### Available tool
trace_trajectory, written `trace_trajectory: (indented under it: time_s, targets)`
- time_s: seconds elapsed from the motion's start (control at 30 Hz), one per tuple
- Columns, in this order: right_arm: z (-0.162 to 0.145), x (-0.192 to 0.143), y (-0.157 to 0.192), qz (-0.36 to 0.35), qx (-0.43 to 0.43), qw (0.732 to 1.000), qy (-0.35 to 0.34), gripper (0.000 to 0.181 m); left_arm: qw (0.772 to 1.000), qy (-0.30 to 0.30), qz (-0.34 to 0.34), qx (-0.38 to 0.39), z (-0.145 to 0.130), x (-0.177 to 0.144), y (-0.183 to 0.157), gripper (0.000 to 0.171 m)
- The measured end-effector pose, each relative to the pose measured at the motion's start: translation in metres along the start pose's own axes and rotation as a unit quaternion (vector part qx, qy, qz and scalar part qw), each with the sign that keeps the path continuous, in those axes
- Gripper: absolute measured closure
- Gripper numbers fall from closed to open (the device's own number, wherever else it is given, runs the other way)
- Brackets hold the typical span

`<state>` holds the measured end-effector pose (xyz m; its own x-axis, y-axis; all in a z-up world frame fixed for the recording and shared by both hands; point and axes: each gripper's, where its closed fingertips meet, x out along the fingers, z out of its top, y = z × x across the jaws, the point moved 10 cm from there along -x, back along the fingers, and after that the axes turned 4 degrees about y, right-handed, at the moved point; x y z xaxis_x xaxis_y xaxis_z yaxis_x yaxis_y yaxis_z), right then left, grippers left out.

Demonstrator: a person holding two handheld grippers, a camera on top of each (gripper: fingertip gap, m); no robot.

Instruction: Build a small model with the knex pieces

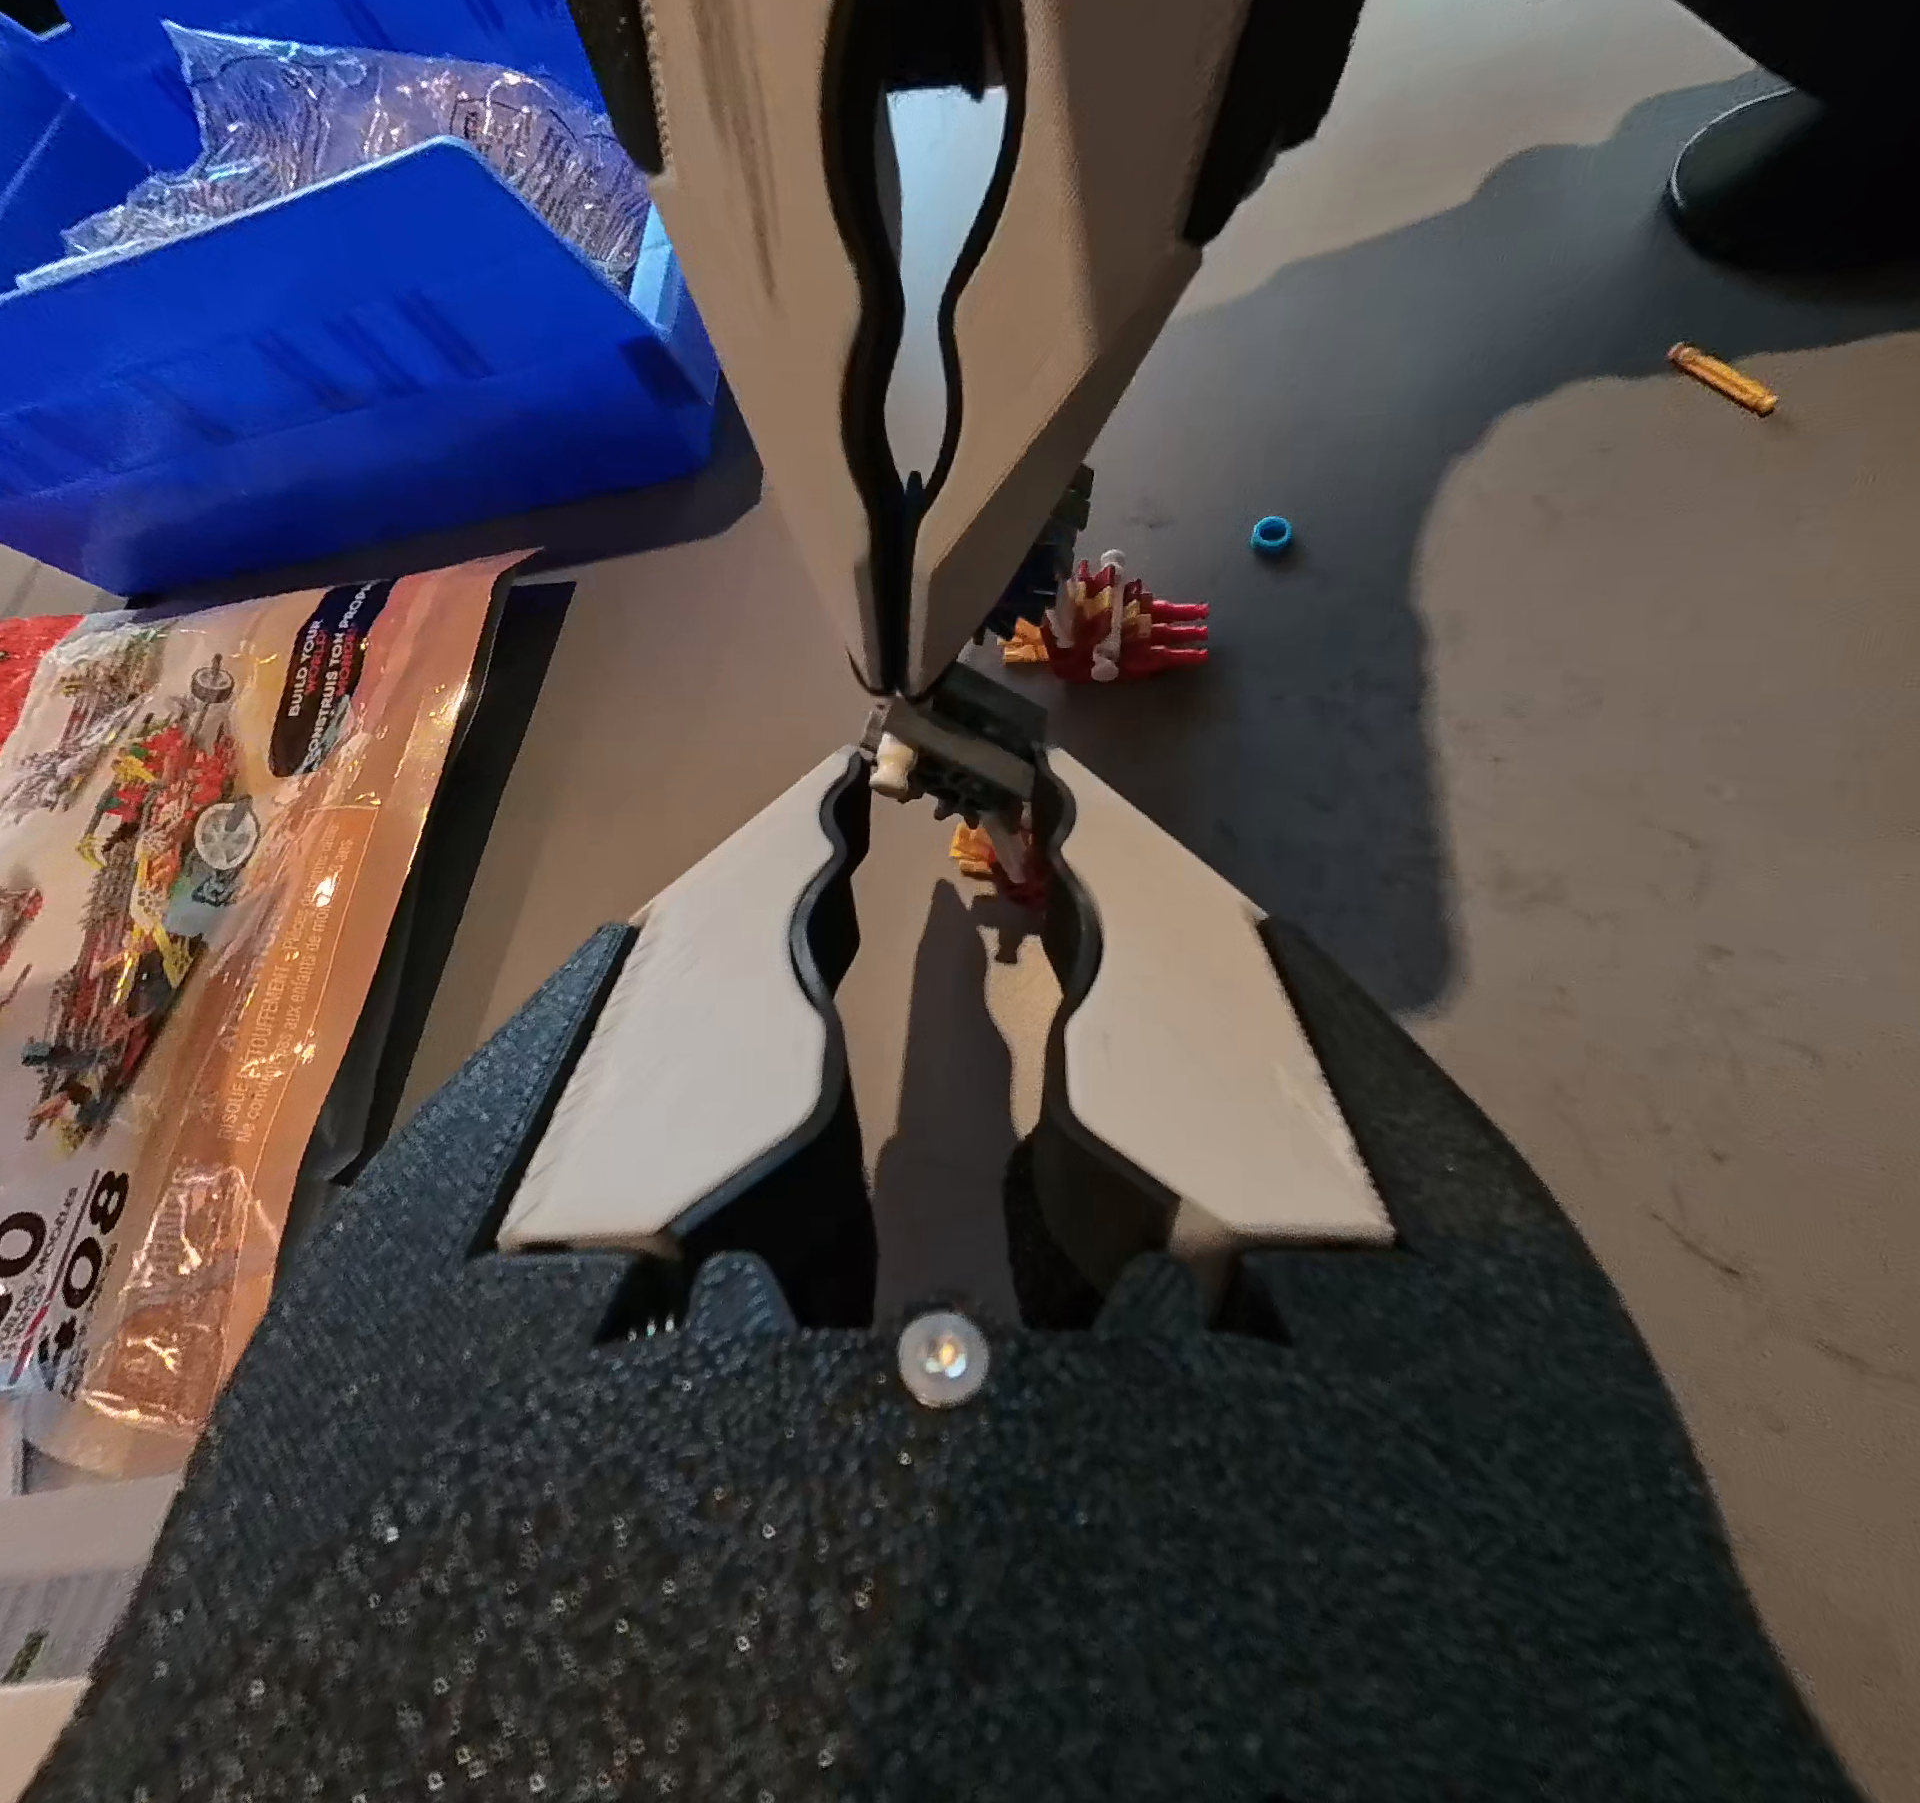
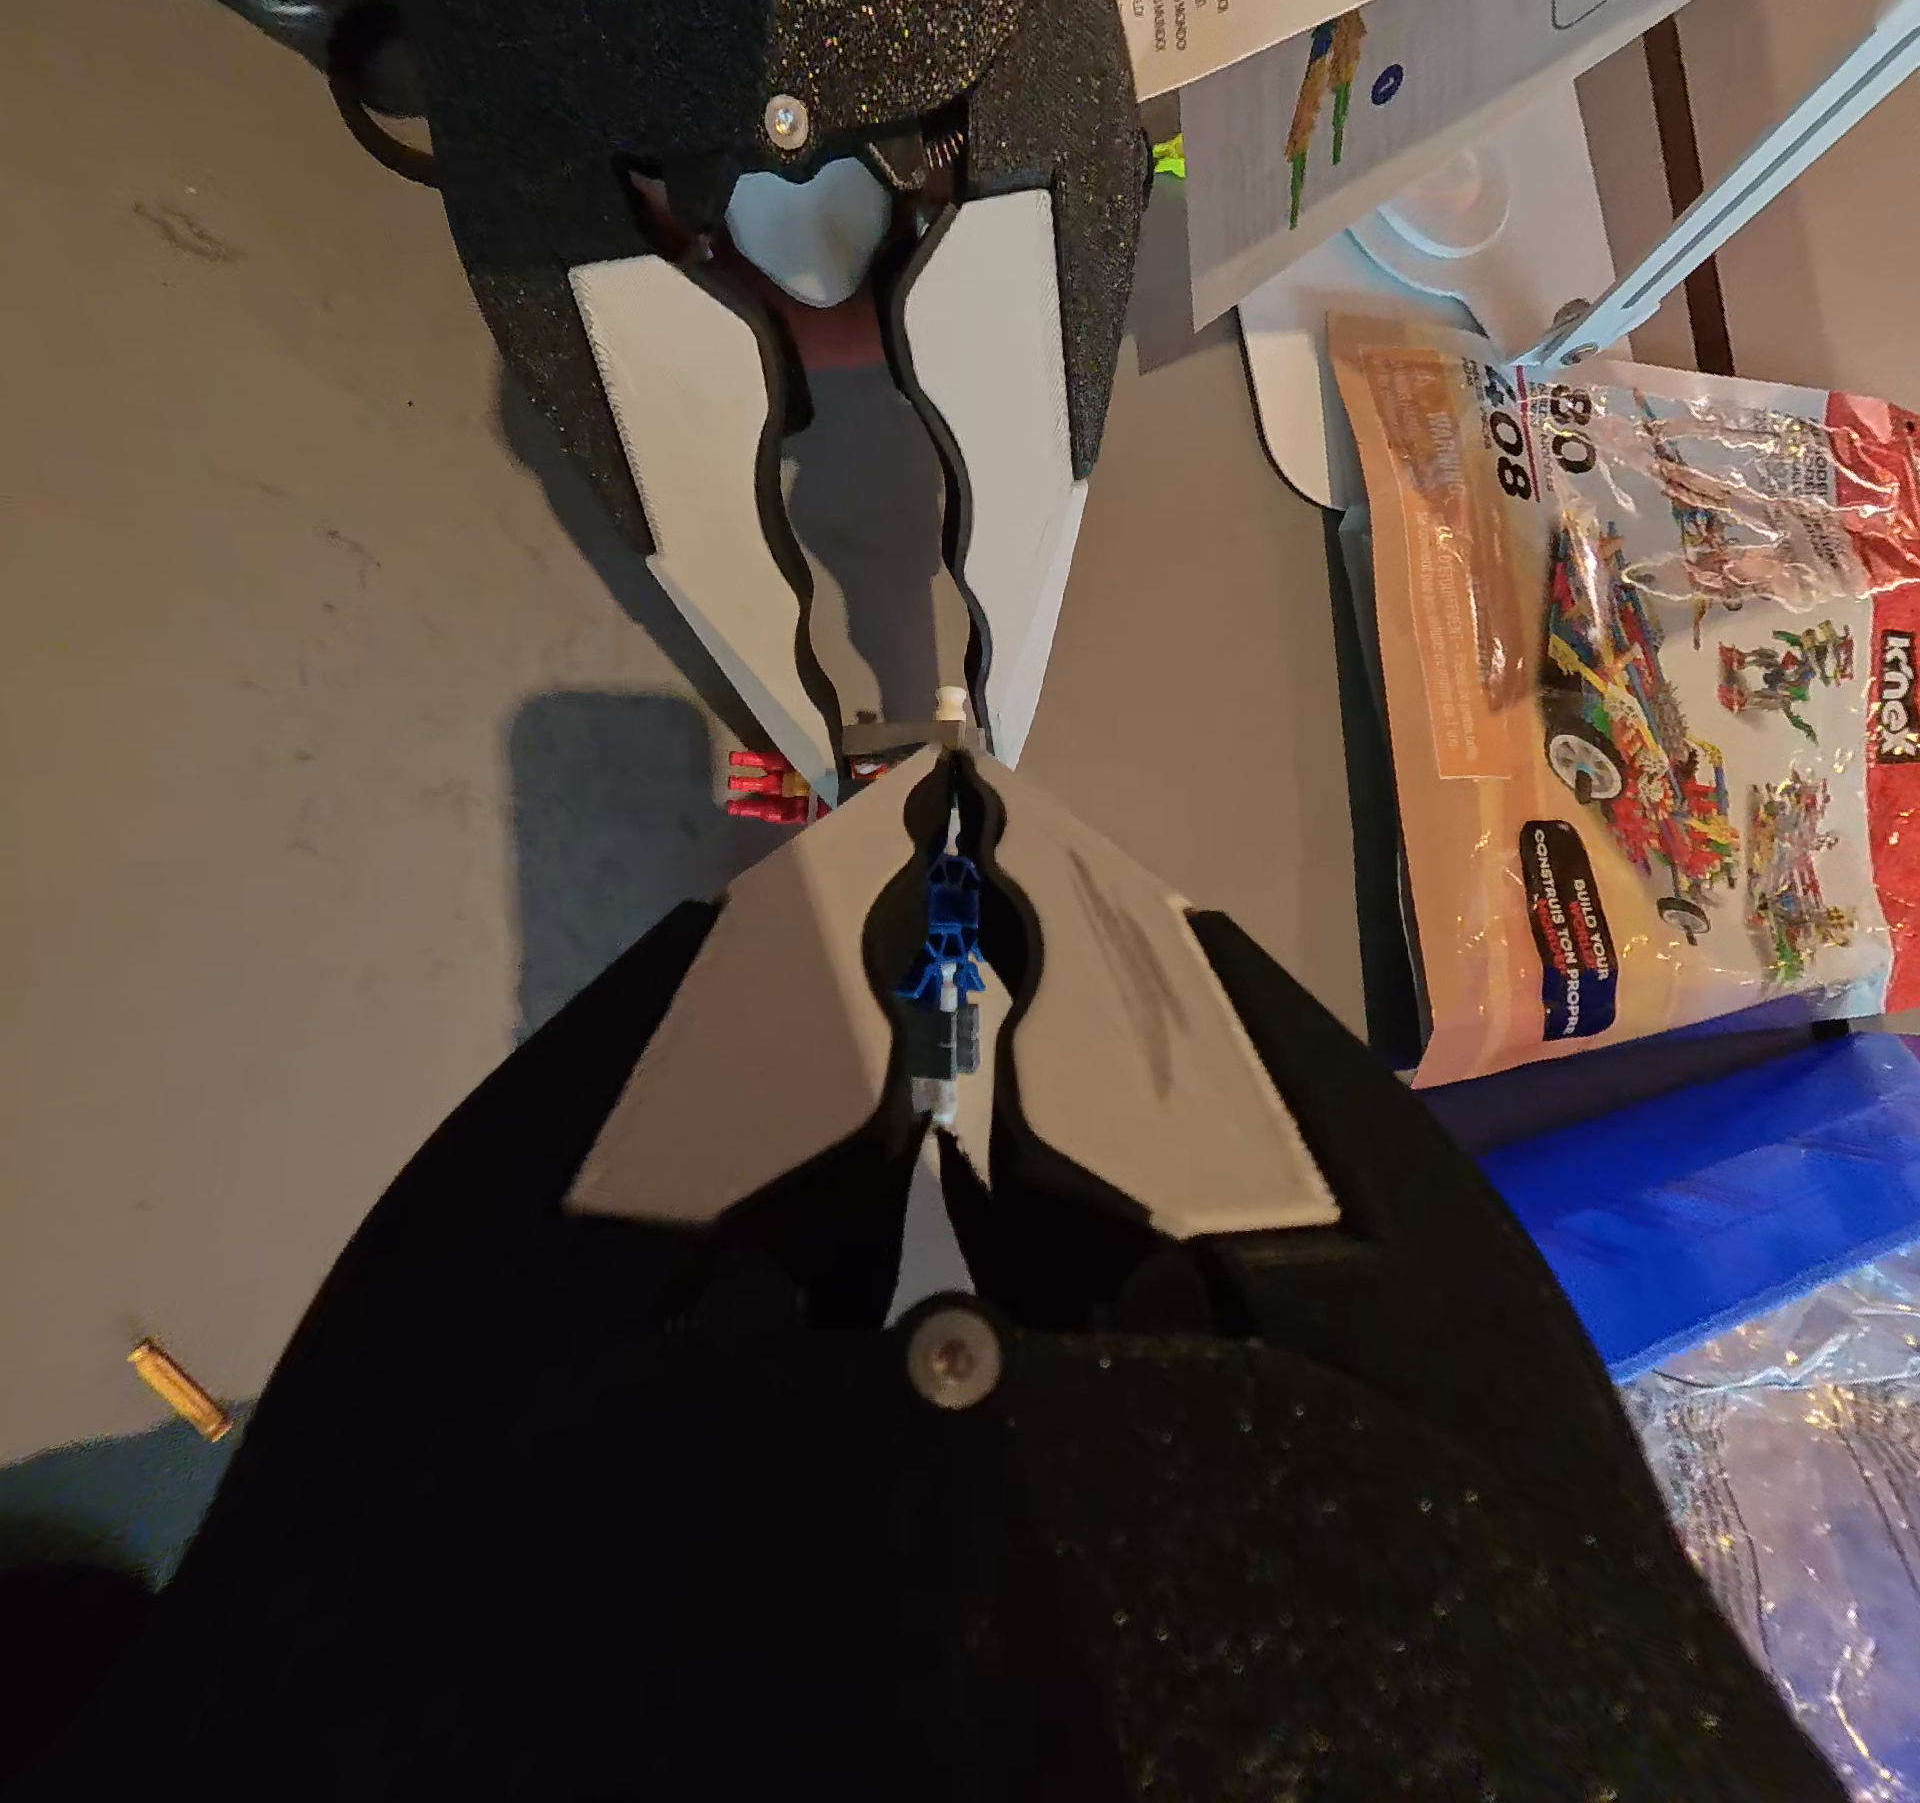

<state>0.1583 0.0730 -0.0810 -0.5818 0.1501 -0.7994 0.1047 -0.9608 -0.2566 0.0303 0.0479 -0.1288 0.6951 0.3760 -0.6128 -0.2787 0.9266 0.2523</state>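
My left gripper [image 1: 956, 777] is shut on a small grey and black construction piece [image 1: 966, 740] with a white rod end [image 1: 890, 766] sticking out of it, held above the table. My right gripper [image 1: 883, 688] comes in from above, shut, with its tips touching that piece. In the right wrist view my right gripper [image 2: 954, 766] is shut on a blue connector [image 2: 951, 922] on a white rod. Its tips meet the grey piece [image 2: 894, 737] held by the left gripper [image 2: 914, 756]. A red and yellow connector cluster [image 1: 1122, 626] lies on the table just behind.
A blue bin [image 1: 312, 382] with clear plastic bags stands at the left. A printed toy bag [image 1: 208, 922] lies beside it and also shows in the right wrist view [image 2: 1662, 714]. A blue ring [image 1: 1270, 535] and an orange rod [image 1: 1722, 379] lie on the grey table. Instruction sheets [image 2: 1351, 39] lie nearby. My two grippers' fingertips are within a few centimetres of each other.
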Motion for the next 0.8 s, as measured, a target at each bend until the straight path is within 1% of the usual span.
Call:
trace_trajectory:
  time_s: [0.27,0.3,0.37,0.4,0.47,0.5,0.57,0.63,0.7,0.8]
  targets:
    - [0.0,-0.001,0.001,0.0,-0.003,1.0,0.003,0.181,1.0,0.0,-0.004,0.0,0.001,0.0,-0.001,0.141]
    - [0.001,-0.003,0.001,-0.003,-0.005,1.0,-0.006,0.18,1.0,0.0,0.0,-0.001,0.0,0.0,0.0,0.141]
    - [0.003,-0.018,0.0,-0.011,0.009,0.998,-0.062,0.166,1.0,0.001,0.008,-0.01,-0.001,0.0,0.002,0.14]
    - [0.002,-0.027,-0.001,-0.02,0.015,0.996,-0.085,0.166,1.0,-0.001,0.002,-0.013,-0.002,0.0,0.002,0.137]
    - [-0.011,-0.044,-0.006,-0.051,0.04,0.993,-0.102,0.165,1.0,-0.001,0.005,-0.016,-0.001,-0.001,0.003,0.121]
    - [-0.02,-0.049,-0.008,-0.059,0.056,0.991,-0.104,0.166,1.0,-0.002,0.006,-0.017,0.0,-0.002,0.003,0.117]
    - [-0.04,-0.053,-0.009,-0.057,0.084,0.99,-0.099,0.166,1.0,-0.011,0.01,-0.017,0.004,-0.004,0.003,0.115]
    - [-0.051,-0.051,-0.006,-0.05,0.097,0.99,-0.091,0.166,1.0,-0.022,0.006,-0.015,0.01,-0.004,0.001,0.114]
    - [-0.055,-0.045,-0.004,-0.037,0.1,0.991,-0.078,0.168,1.0,-0.026,0.009,-0.01,0.015,-0.001,0.001,0.114]
    - [-0.056,-0.035,-0.001,-0.013,0.099,0.992,-0.076,0.169,0.999,-0.038,0.006,-0.014,0.023,0.005,-0.001,0.112]
